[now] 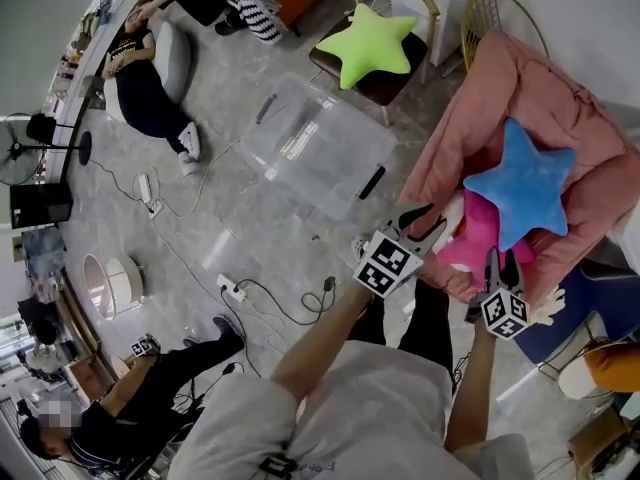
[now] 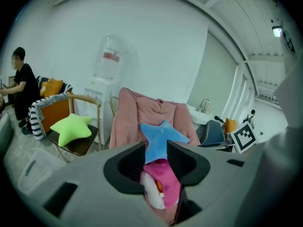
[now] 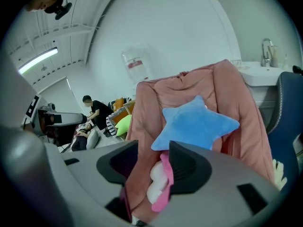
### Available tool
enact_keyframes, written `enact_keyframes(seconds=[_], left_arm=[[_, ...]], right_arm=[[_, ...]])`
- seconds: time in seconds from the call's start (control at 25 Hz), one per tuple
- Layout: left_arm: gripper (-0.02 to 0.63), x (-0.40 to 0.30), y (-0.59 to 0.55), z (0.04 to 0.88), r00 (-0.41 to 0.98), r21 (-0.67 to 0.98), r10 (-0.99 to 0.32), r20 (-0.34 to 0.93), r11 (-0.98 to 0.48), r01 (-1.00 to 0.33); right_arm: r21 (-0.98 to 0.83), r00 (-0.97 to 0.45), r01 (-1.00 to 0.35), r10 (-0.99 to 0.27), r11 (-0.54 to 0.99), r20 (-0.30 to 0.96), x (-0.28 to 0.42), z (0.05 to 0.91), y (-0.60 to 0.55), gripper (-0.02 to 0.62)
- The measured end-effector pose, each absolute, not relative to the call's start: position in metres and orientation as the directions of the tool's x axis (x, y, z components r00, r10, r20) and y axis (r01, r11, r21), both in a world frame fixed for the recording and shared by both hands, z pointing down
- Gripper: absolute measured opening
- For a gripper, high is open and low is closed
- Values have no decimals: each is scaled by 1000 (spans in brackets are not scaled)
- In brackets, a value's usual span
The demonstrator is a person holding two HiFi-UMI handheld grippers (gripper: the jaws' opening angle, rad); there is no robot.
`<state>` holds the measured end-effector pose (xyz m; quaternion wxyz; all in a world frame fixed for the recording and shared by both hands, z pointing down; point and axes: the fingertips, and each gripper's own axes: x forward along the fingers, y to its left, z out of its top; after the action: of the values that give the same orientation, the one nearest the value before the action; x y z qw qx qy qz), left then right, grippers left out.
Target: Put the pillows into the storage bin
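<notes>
A blue star pillow (image 1: 525, 183) lies on a chair draped in a salmon blanket (image 1: 560, 98). A pink pillow (image 1: 478, 230) with a white patch sticks out from under it. My left gripper (image 1: 425, 220) is at the pink pillow's left edge, and in the left gripper view the pink pillow (image 2: 165, 181) fills the gap of that gripper (image 2: 156, 167). My right gripper (image 1: 501, 260) is at the pillow's near edge, jaws closed on the pink pillow (image 3: 158, 183) and a blanket fold (image 3: 137, 188). A green star pillow (image 1: 372, 43) rests on a wooden chair. The clear storage bin (image 1: 315, 143) stands on the floor.
Cables and a power strip (image 1: 232, 288) trail across the floor near my legs. Several people sit or lie at the far left (image 1: 150, 88) and lower left (image 1: 120, 408). A fan (image 1: 20, 153) and a round mirror (image 1: 110, 283) stand left. A blue seat (image 1: 590, 313) is right.
</notes>
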<state>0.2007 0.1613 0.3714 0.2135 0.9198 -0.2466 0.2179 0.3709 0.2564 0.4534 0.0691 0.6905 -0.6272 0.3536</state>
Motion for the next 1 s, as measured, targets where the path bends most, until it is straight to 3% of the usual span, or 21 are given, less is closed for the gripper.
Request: enact_keyframes(seconds=[0.56,0.84,0.92,1.0], left_arm=[[133,334,110,425,760,264,-328,561,-799,-540],[262,383,109,502,784,229,-235,574,-873,-430],[309,391,107,525,792,233,-215,572,-883,-408],[338,399,104,544,801,240,-193,566,-891,-385]], right_arm=[[-388,-90,-902,-800,-186,593,502,481,208,243],[-389,-133,-914,-815,-120,564,557,495,210,366],[-458,-169,-880,-814,-130,556,567,506,211,434],[-543,-198,-827,-829,-145,523,572,515,212,463]])
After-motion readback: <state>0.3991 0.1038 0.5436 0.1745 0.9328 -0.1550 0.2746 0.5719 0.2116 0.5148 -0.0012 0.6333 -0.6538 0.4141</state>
